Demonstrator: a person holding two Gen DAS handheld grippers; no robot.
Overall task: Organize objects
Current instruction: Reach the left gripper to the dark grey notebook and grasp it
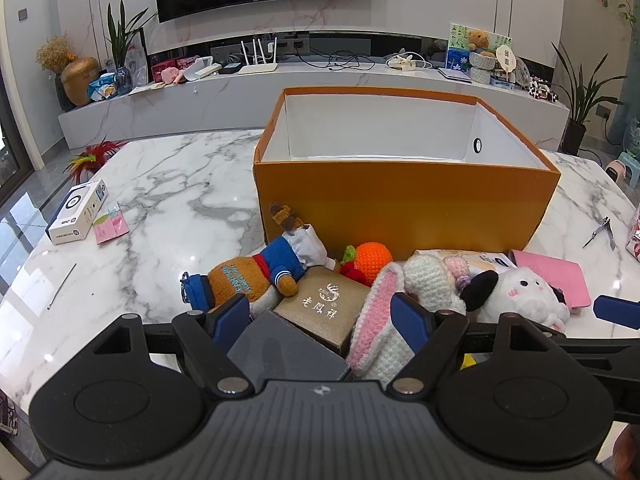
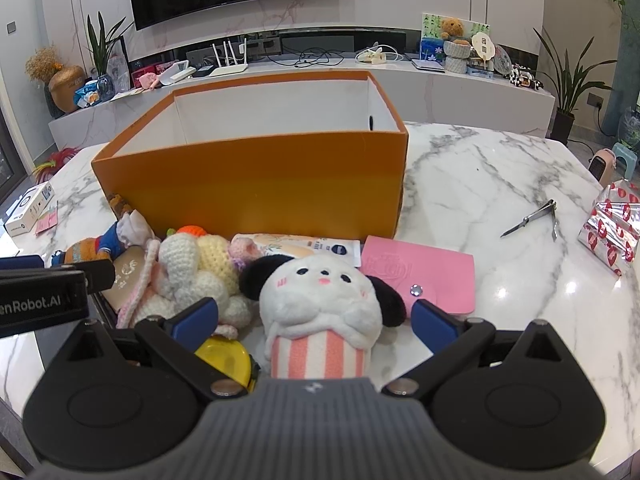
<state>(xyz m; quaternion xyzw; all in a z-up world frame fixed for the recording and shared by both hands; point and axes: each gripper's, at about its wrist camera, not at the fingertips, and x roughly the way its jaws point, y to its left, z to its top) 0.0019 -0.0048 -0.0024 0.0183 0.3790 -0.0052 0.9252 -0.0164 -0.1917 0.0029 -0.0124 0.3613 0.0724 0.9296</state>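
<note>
Sitting upright between the spread fingers of the right gripper [image 2: 314,322]: one white plush dog [image 2: 320,300] with black ears and a pink-striped base, untouched by either pad, on the marble table [image 2: 480,200] just in front of the orange box [image 2: 248,184].

Box: open-topped, white-lined, nothing visible inside; its near wall stands tall behind the toys.

Adjacent items: crocheted rabbit [image 2: 192,276] touching the dog's left side; pink wallet [image 2: 420,272] at its right; yellow tape measure [image 2: 224,354] below the left finger.

Left gripper [image 1: 320,316]: jaws wide, over a grey case [image 1: 288,348] and a tan gift box [image 1: 324,304], holding nothing; brown bear in blue [image 1: 256,276] and orange knit fruit [image 1: 372,258] beyond.

Handling note, as judgement: close on the dog's soft body above the striped base, squarely, keeping the rabbit's loose ear out of the pinch. Lift clear of the box rim before carrying over; plush compresses, so squeeze firmly.
</note>
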